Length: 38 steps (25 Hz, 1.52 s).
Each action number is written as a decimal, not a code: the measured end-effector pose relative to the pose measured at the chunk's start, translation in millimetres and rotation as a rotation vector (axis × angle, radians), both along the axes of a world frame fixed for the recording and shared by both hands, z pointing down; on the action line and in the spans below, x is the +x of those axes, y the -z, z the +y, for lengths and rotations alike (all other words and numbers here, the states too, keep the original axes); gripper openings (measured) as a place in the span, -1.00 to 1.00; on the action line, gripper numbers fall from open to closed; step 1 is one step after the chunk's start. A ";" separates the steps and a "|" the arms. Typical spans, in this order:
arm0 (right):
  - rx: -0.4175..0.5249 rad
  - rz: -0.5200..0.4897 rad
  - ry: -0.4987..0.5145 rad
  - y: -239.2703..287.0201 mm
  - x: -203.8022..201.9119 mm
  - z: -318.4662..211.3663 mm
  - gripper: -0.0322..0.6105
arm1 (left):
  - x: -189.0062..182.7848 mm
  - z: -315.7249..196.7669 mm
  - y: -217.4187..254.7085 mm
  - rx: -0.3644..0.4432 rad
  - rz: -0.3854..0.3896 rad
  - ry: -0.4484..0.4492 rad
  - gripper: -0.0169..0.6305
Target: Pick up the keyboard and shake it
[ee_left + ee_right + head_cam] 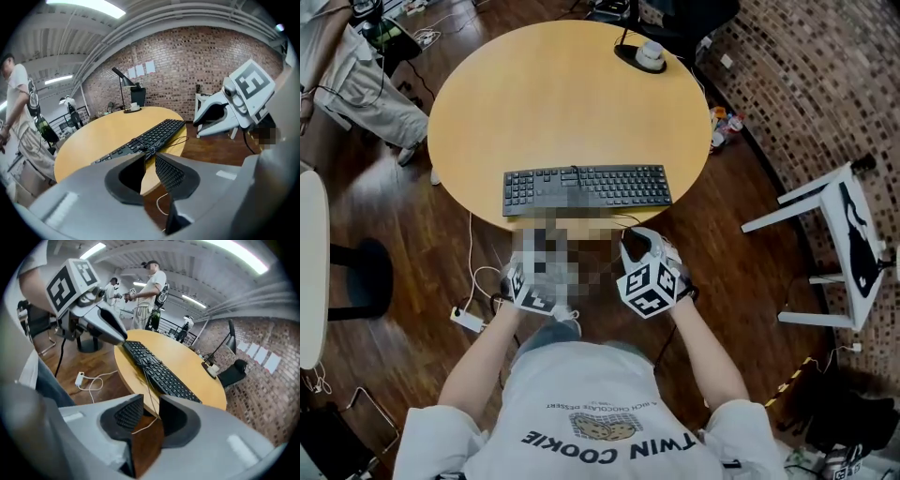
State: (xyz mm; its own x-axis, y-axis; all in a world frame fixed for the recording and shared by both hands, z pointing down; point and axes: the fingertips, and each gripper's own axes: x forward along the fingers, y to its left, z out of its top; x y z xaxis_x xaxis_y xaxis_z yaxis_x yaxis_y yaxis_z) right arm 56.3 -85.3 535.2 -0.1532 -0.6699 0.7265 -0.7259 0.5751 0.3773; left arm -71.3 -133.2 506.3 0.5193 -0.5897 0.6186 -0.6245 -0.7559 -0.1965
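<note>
Left gripper [149, 160] waits short of the table [544, 94], jaws slightly parted and empty. Keyboard [586, 187] lies flat along the near rim, both ends free, apparently for an end-on grip from each side. Right gripper [151, 403] matches, jaws apart and empty. Cable [146, 380] trails over the edge and could snag.

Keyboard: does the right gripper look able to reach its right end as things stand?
Probably yes. The keyboard lies near the front edge of the table, just ahead of the right gripper, whose jaws stand apart and empty. Nothing blocks the way.
</note>
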 end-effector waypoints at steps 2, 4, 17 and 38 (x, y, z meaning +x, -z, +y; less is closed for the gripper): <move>-0.001 0.103 0.031 -9.0 9.7 -15.2 -0.60 | -3.8 -16.1 -9.2 0.052 -0.089 -0.062 -0.65; -0.003 0.191 0.058 -17.9 19.4 -28.9 -0.57 | -5.4 -28.8 -21.2 0.090 -0.175 -0.132 -0.53; -0.086 0.524 0.242 -85.0 60.9 -86.0 -0.37 | -8.7 -69.9 -98.0 0.147 -0.573 -0.406 -0.27; 0.028 0.727 0.415 -81.1 61.5 -105.6 -0.53 | -2.4 -86.9 -104.2 0.102 -0.725 -0.471 -0.41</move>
State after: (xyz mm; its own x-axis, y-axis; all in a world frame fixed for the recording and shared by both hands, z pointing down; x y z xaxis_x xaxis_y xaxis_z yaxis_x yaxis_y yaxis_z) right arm 117.8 -190.8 616.3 0.1092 -0.6816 0.7235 -0.0277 0.7255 0.6876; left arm -73.7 -220.1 610.5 0.2220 -0.4832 0.8469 0.0546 -0.8610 -0.5056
